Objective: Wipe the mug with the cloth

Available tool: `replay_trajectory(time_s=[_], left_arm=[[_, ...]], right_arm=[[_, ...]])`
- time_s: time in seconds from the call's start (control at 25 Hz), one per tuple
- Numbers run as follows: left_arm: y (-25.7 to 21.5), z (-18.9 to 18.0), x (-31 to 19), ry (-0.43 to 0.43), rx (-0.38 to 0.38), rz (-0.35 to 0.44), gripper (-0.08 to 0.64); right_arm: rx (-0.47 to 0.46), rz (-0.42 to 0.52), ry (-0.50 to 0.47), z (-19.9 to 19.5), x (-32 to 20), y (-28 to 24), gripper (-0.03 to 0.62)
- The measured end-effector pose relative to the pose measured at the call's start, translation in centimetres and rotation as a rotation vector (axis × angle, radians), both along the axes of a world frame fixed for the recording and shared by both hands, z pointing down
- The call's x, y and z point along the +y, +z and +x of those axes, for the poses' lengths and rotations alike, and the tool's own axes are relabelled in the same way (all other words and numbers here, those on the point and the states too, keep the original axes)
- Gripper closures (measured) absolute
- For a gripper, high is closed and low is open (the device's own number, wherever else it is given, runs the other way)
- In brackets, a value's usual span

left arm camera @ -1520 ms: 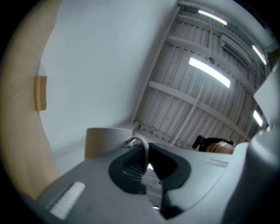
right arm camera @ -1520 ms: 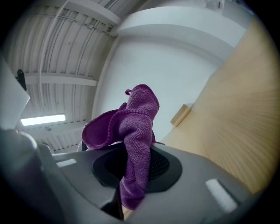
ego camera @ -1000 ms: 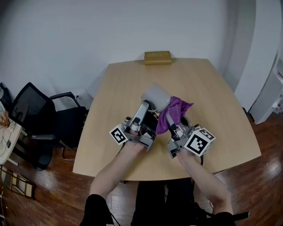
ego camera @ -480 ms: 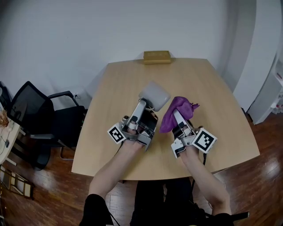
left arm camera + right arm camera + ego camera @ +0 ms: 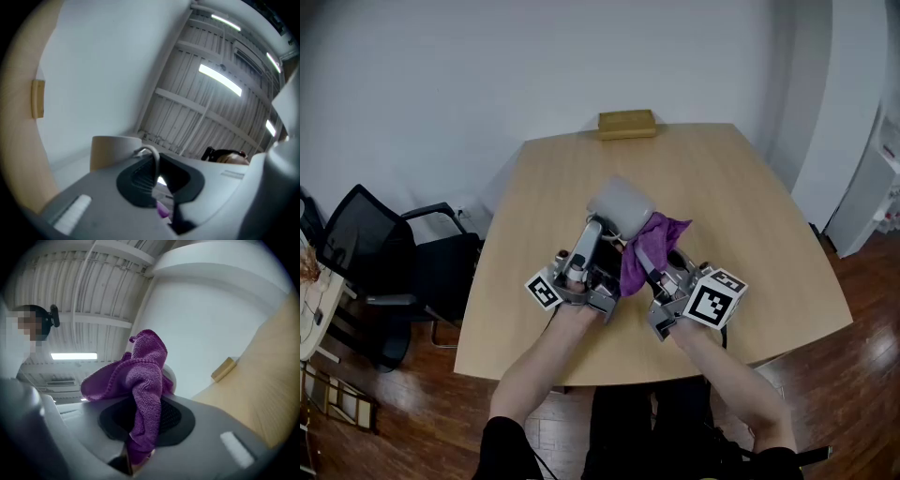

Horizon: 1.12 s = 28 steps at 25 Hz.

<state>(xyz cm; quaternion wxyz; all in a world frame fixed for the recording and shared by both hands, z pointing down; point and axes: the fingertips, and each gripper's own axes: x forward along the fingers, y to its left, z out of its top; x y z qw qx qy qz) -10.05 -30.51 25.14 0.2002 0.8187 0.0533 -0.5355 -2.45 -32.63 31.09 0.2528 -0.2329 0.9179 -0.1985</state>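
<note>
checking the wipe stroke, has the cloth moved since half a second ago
Yes: against the tan box, the cloth has shifted left, closing the gap to the mug, which it now touches.

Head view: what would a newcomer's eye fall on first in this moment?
The purple cloth, clamped in the right gripper, stands out at mid-table, bunched up against the side of a pale grey mug. The left gripper holds that mug by its handle over the wooden table. A small tan box sits alone at the table's far edge.
</note>
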Motion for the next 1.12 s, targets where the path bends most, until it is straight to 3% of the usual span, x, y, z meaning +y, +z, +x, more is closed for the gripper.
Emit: replay_trajectory(time_s=[0.24, 0.4, 0.48, 0.56, 0.68, 0.76, 0.92, 1.04, 1.12], left_arm=[[0.1, 0.1, 0.0, 0.0, -0.026, 0.017, 0.529], [0.0, -0.2, 0.0, -0.017, -0.019, 0.026, 0.529], [0.3, -0.4, -0.4, -0.027, -0.006, 0.007, 0.529], [0.4, -0.8, -0.7, -0.032, 0.007, -0.012, 0.529], [0.3, -1.0, -0.8, -0.021, 0.019, -0.02, 0.529], [0.0, -0.8, -0.4, -0.001, 0.031, -0.006, 0.529], [-0.6, -0.3, 1.4, 0.035, 0.023, 0.061, 0.529], [-0.5, 0.4, 1.3, 0.038, -0.002, 0.071, 0.529], [-0.5, 0.8, 1.3, 0.037, -0.014, 0.079, 0.529]], right_arm=[[0.075, -0.186, 0.039, 0.4, -3.3, 4.4, 0.518], [-0.058, -0.255, 0.037, 2.5, -3.1, 5.2, 0.517], [-0.158, -0.189, 0.014, 3.6, -1.8, 3.2, 0.517], [-0.203, -0.064, -0.022, 3.6, 0.1, 0.2, 0.517], [-0.126, 0.081, -0.048, 1.8, 2.0, -2.5, 0.517], [-0.065, 0.1, -0.047, 0.6, 2.0, -2.4, 0.517], [-0.024, 0.012, 0.0, 0.6, -0.2, -0.1, 0.517], [0.023, -0.111, 0.029, 1.3, -2.7, 2.6, 0.517], [0.004, -0.195, 0.029, 2.1, -3.8, 4.1, 0.517]])
